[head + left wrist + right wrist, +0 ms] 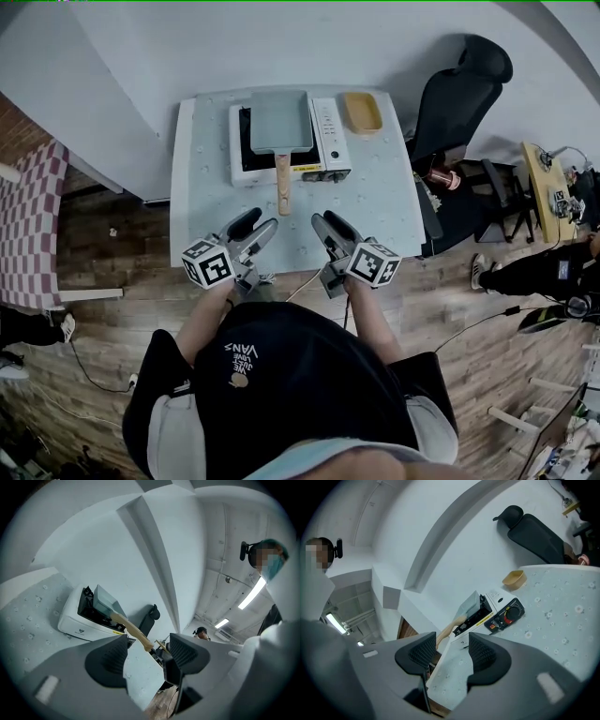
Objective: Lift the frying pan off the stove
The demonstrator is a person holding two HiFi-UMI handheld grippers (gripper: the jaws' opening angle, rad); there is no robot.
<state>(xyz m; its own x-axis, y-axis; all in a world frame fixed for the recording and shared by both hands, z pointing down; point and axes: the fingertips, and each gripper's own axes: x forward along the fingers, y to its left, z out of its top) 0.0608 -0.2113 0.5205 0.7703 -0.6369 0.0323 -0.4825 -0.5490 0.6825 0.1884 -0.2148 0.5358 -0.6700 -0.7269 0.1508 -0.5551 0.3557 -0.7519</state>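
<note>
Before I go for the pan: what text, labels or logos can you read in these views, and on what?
"VANS": black shirt, upside down in the head view; smaller print beside it too blurred to read.
Stove: side logo, yellow strip and control panel print, all too small to read.
Marker cubes: square patterns only, no words.

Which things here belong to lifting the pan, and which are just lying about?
For the job:
- frying pan, with its wooden handle
- stove under it
- left gripper and right gripper, both open, nothing between the jaws

Lying about:
- tan dish beside the stove
- black office chair past the table
</note>
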